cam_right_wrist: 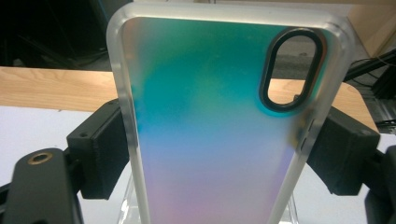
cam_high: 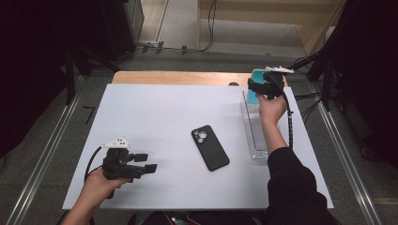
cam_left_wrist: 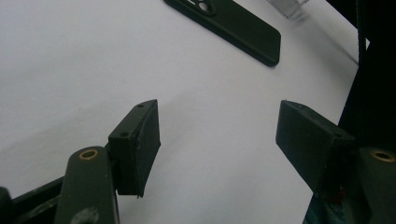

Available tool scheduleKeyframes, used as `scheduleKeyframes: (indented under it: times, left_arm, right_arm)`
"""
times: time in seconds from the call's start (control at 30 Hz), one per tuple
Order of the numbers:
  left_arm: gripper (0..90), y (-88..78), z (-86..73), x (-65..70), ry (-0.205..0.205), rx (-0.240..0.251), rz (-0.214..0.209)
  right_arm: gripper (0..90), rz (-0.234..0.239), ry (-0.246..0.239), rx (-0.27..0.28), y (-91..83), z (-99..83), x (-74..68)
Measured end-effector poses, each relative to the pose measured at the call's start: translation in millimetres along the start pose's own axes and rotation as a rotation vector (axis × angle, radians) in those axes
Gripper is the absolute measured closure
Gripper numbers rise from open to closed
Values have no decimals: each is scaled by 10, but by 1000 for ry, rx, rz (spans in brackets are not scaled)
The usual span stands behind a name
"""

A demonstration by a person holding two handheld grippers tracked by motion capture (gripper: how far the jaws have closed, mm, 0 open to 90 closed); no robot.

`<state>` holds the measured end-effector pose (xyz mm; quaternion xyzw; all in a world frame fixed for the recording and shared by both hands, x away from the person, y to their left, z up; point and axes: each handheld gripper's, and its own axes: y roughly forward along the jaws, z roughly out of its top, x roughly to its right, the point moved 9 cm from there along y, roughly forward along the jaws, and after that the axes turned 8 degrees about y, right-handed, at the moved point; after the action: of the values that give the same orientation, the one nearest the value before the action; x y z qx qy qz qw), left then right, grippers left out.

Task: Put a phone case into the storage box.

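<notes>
The right claw (cam_high: pixel 265 84) was clamped across an iridescent phone case (cam_right_wrist: pixel 210 130), held upright above the far end of a clear tray (cam_high: pixel 252 136). The left claw (cam_high: pixel 144 162), jaws apart, rested near-left, nearer the black phone (cam_high: pixel 210 147) lying diagonally mid-tabletop.

— Can you read any writing, brand or number from where you stand?

— No, you won't find any. The flat black phone case with the round camera cut-outs (cam_high: pixel 210 147) lying on the white table top (cam_high: pixel 155 122) shows you a plain back, no logo legible.

— And the frosted, teal-to-pink iridescent phone case (cam_right_wrist: pixel 215 121)?

— Nothing printed on it that you could read; its surface is bare colour around the oval camera opening.
</notes>
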<state>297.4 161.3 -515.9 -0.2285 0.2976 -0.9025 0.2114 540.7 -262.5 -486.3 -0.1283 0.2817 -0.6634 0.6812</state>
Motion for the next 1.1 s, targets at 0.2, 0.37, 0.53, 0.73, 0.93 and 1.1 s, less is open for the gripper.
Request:
scheduleKeyframes:
  times: [0.2, 0.37, 0.53, 0.73, 0.93, 1.1]
  left_arm:
    - [310, 0, 0, 2, -7, 2, -4]
    - [309, 4, 2, 5, -7, 1, -8]
    - [310, 2, 1, 5, -6, 2, -7]
    - [310, 5, 1, 11, -6, 2, -10]
    - [310, 6, -3, 7, -5, 1, -10]
    - [310, 7, -2, 10, -5, 1, -10]
  right_arm:
    - [147, 5, 22, -13, 97, -65, 15]
    - [146, -5, 13, -17, 150, -99, -5]
    - [144, -9, -7, -24, 205, -145, -12]
    - [141, -13, -11, -15, 229, -162, -36]
    - [140, -11, -11, -9, 245, -168, -46]
    - [138, -13, -45, -8, 243, -182, -71]
